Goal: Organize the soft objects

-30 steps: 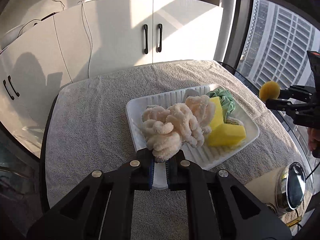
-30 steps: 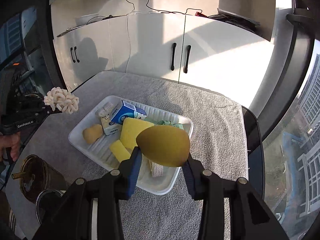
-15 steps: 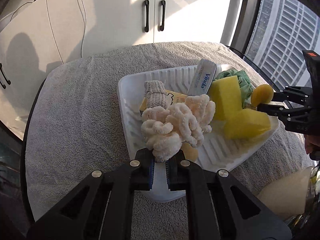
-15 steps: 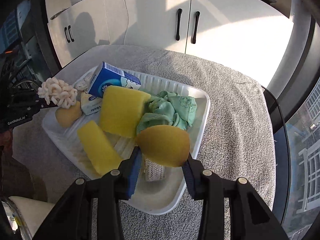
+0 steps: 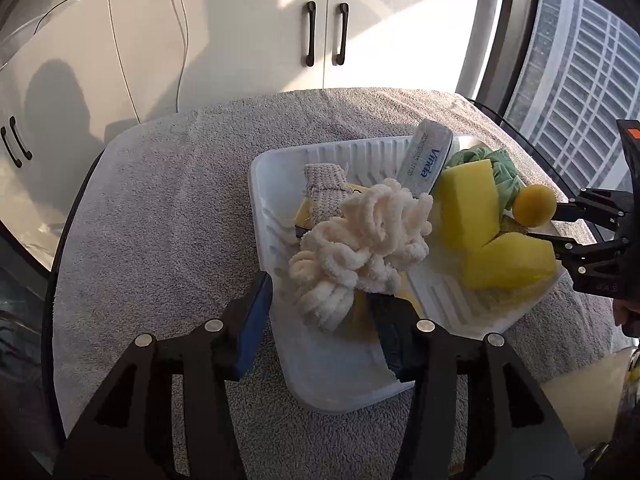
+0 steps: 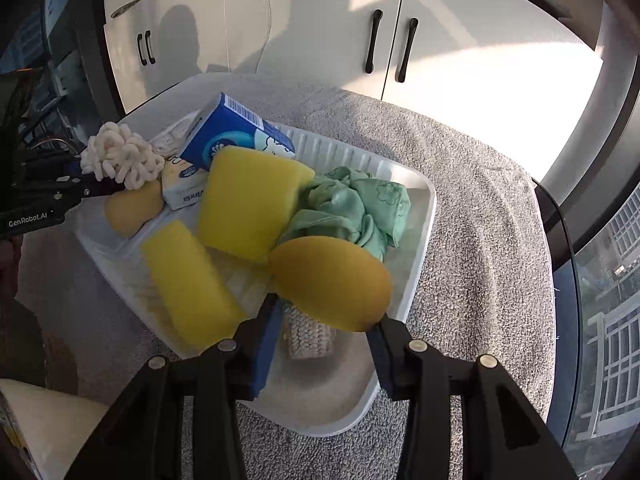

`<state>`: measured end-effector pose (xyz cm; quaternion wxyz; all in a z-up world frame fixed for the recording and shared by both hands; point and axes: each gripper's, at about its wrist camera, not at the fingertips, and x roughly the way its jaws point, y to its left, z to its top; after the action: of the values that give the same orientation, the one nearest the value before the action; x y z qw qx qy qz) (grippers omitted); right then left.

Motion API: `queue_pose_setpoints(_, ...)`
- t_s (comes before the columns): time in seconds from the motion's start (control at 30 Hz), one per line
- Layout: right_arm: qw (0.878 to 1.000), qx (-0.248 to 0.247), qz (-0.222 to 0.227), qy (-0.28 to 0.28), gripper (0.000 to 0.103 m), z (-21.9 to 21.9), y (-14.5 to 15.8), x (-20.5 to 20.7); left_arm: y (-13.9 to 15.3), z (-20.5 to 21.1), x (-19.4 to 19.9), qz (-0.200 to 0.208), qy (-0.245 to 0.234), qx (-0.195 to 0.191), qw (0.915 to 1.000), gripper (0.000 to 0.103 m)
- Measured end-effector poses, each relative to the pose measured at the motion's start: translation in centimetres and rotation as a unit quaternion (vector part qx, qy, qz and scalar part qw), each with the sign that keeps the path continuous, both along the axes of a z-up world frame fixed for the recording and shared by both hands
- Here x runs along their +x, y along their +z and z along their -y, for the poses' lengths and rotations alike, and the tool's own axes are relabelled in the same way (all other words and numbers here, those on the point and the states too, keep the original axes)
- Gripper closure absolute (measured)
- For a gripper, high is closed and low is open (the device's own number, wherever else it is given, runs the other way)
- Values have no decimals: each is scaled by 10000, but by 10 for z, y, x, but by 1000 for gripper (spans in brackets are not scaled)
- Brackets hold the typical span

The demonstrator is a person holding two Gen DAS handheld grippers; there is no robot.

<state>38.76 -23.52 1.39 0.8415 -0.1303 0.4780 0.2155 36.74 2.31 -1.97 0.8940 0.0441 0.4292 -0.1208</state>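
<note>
A white ribbed tray point(image 5: 340, 376) point(image 6: 424, 216) on a grey towel holds two yellow sponges point(image 5: 472, 204) point(image 6: 248, 204), a green cloth point(image 6: 352, 208), a blue tissue pack point(image 6: 232, 136) and a knitted pad point(image 5: 324, 188). My left gripper point(image 5: 320, 320) is open over the tray's near edge; a cream chenille scrunchie point(image 5: 360, 240) point(image 6: 120, 156) sits loose between its spread fingers. My right gripper point(image 6: 324, 344) holds a yellow egg-shaped sponge point(image 6: 332, 280) point(image 5: 534, 205) over the tray; its jaws look spread, the sponge resting between the tips.
The grey towel point(image 5: 160, 208) covers a round table with a dark rim. White cabinets with black handles point(image 5: 324, 32) stand behind. A window point(image 5: 580, 80) is at the right. Another yellow egg sponge point(image 6: 132, 208) lies in the tray.
Both grippers came down over the tray. The left jaws opened and let go of the scrunchie. The right jaws widened around the egg sponge.
</note>
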Motion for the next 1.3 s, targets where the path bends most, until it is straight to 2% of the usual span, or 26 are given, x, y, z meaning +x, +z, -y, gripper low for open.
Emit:
queue_pose_setpoints(0.03,10000,1,15,-5,50,0,1,-1,1,-1,-1,41,-7,-1,10000,34)
queue_pose_setpoints(0.07,10000,0,35,3,48,0,2,-2,1,-1,-2,63,-18,7,10000,34)
queue_pose_setpoints(0.13,9999,-36,106,17,41,-1,5,-5,3,-1,-3,95,-6,0,10000,23)
queue_pose_setpoints(0.23,9998,-35,203,17,33,-1,10,-8,7,-2,-6,181,3,-81,9998,20)
queue_pose_setpoints(0.4,9994,-41,346,-3,26,1,20,-14,15,-4,-13,310,13,-141,9994,16)
queue_pose_setpoints(0.5,9991,-27,421,-45,24,6,26,-17,21,-8,-17,394,68,-230,9989,9)
queue_pose_setpoints(0.63,9987,45,495,-148,21,11,34,-20,29,-14,-23,498,166,-316,9981,3)
queue_pose_setpoints(0.73,9979,102,585,-257,21,16,42,-24,38,-21,-32,637,348,-229,9971,3)
queue_pose_setpoints(0.87,9954,277,730,-546,21,31,62,-33,56,-35,-58,950,684,-149,9930,3)
queue_pose_setpoints(1.0,9896,545,907,-977,15,51,91,-57,79,-42,-99,1258,976,-32,9872,3)
queue_pose_setpoints(1.13,9809,870,1072,-1367,10,69,120,-102,95,-39,-150,1491,1004,-145,9836,2)
queue_pose_setpoints(1.3,9743,1175,1192,-1509,4,64,138,-178,96,-20,-212,1450,1040,-463,9829,1)
